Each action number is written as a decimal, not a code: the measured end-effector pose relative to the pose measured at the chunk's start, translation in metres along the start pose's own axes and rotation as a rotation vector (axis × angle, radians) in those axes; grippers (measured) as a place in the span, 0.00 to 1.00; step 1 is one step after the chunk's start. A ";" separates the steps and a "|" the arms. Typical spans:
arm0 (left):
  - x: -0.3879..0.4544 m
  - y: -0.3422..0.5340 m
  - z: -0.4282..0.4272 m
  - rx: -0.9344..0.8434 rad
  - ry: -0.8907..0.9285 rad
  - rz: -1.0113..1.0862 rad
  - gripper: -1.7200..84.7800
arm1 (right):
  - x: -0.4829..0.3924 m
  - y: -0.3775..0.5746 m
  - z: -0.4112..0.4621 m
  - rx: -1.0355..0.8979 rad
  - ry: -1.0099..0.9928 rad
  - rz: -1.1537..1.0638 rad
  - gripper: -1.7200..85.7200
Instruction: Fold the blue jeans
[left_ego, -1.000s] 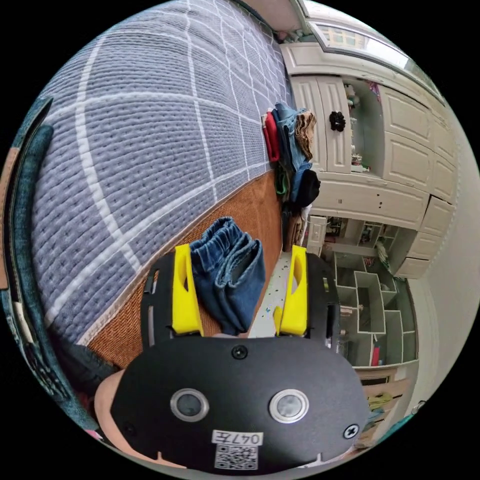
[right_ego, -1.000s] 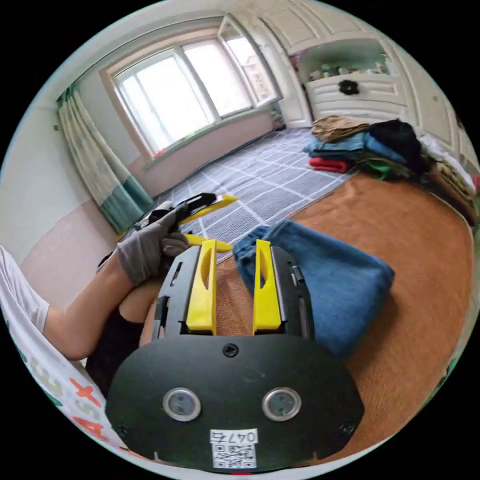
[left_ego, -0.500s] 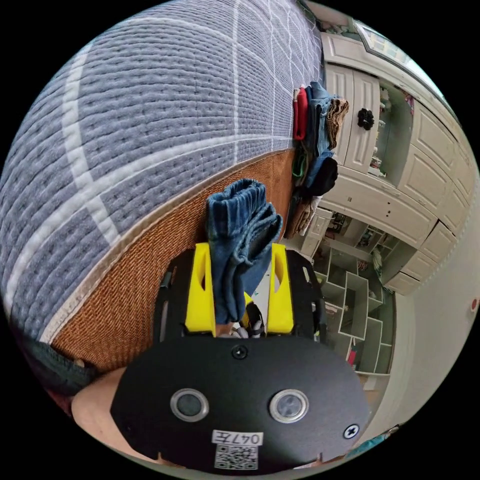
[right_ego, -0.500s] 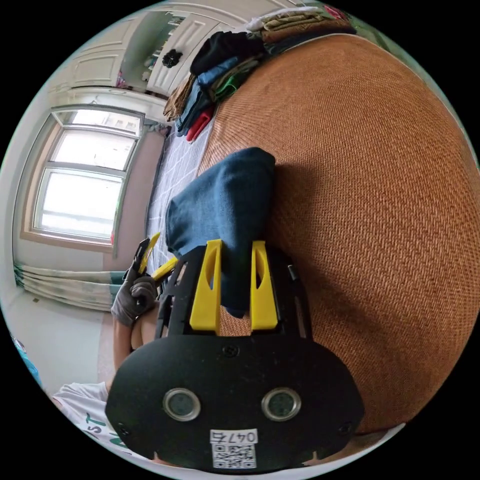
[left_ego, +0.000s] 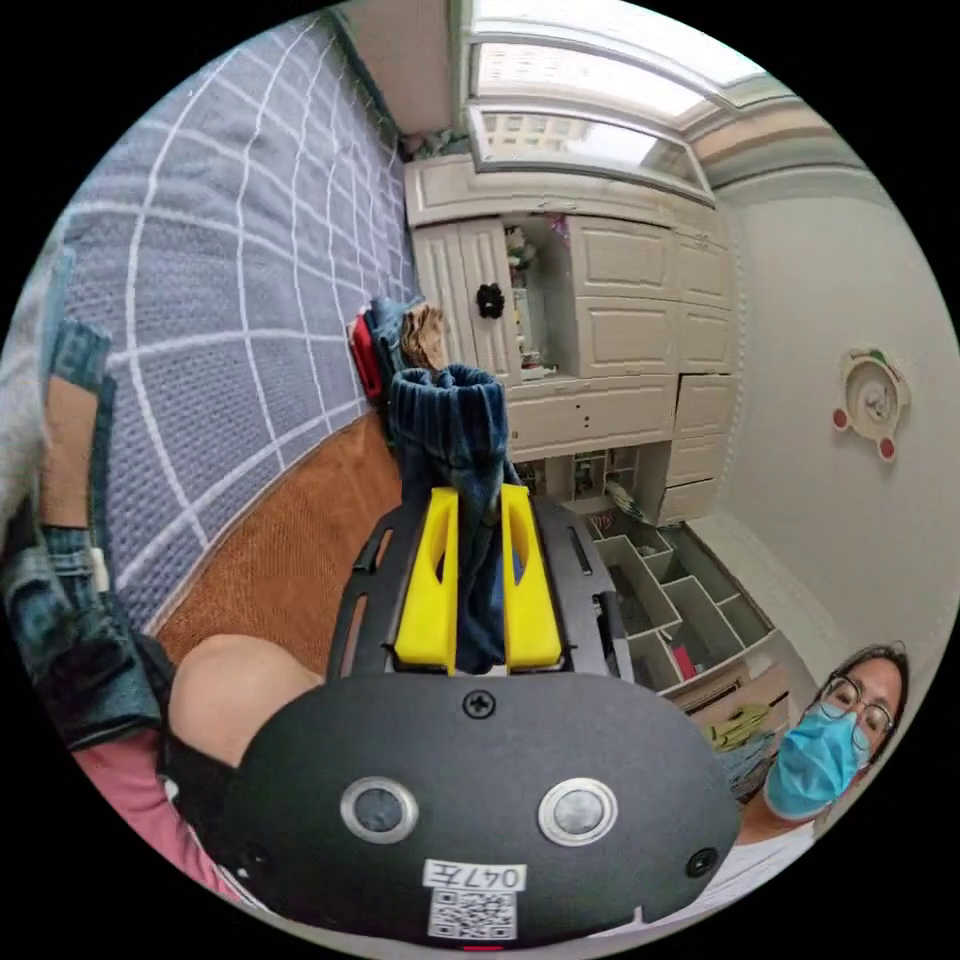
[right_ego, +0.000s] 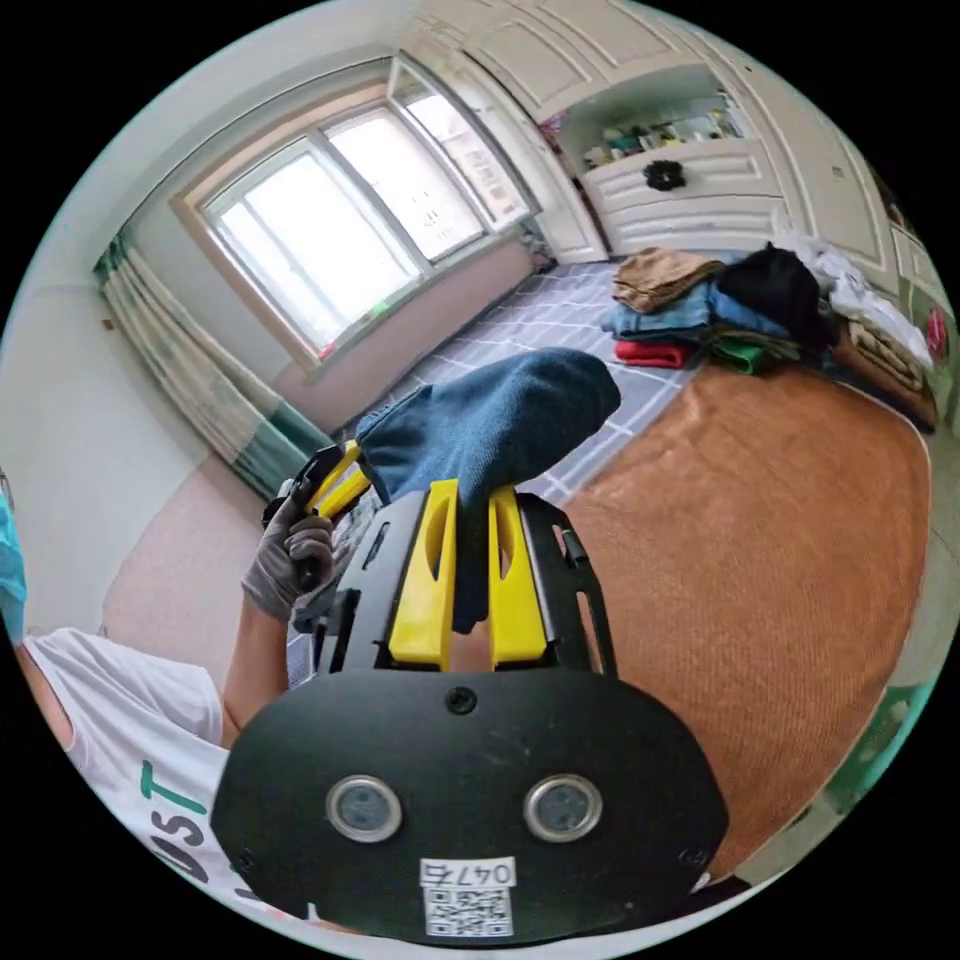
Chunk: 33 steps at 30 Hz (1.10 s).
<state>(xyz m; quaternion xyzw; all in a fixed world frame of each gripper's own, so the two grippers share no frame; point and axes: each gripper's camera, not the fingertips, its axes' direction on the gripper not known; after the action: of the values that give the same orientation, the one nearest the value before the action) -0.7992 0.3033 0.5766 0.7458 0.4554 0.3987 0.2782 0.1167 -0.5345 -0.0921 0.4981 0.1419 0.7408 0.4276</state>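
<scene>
In the left gripper view, the left gripper (left_ego: 478, 530) has its two yellow jaws almost together, and a thick fold of the blue jeans (left_ego: 452, 430) is pressed between them. The folded bundle stands up out of the jaws, with its rolled edges toward the white cupboards (left_ego: 620, 300). Behind it lies the orange mat (left_ego: 290, 540), and beyond the mat the grey checked blanket (left_ego: 220, 250) with a pile of folded clothes (left_ego: 395, 335) at its far edge.

In the right gripper view, the right gripper (right_ego: 470, 535) is also nearly closed — both jaws press on the other end of the blue jeans (right_ego: 500, 410). The bundle is lifted clear of the orange mat (right_ego: 760, 520) and hangs in the air between the two grippers. At its far end the left gripper (right_ego: 335, 480) shows, held by a gloved hand (right_ego: 285, 560), and its jaws meet the denim there.

The pile of folded clothes (right_ego: 720, 300) sits well apart from the jeans, near the window (right_ego: 330, 230) side of the room
</scene>
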 end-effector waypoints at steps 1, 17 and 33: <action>0.020 0.001 -0.050 0.054 -0.038 0.039 0.10 | -0.027 -0.006 0.011 -0.005 -0.068 -0.048 0.04; -0.027 -0.060 -0.367 0.158 -0.608 -0.154 0.15 | -0.250 0.090 0.230 -0.540 -0.510 -0.330 0.13; 0.066 0.011 -0.204 -0.151 -0.909 0.193 0.13 | -0.085 0.081 0.058 -0.194 -0.428 -0.208 0.05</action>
<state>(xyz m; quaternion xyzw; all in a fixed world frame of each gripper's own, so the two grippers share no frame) -0.9500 0.3688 0.7151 0.8613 0.1856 0.0878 0.4647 0.1381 -0.6614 -0.0660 0.5829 0.0268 0.5806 0.5679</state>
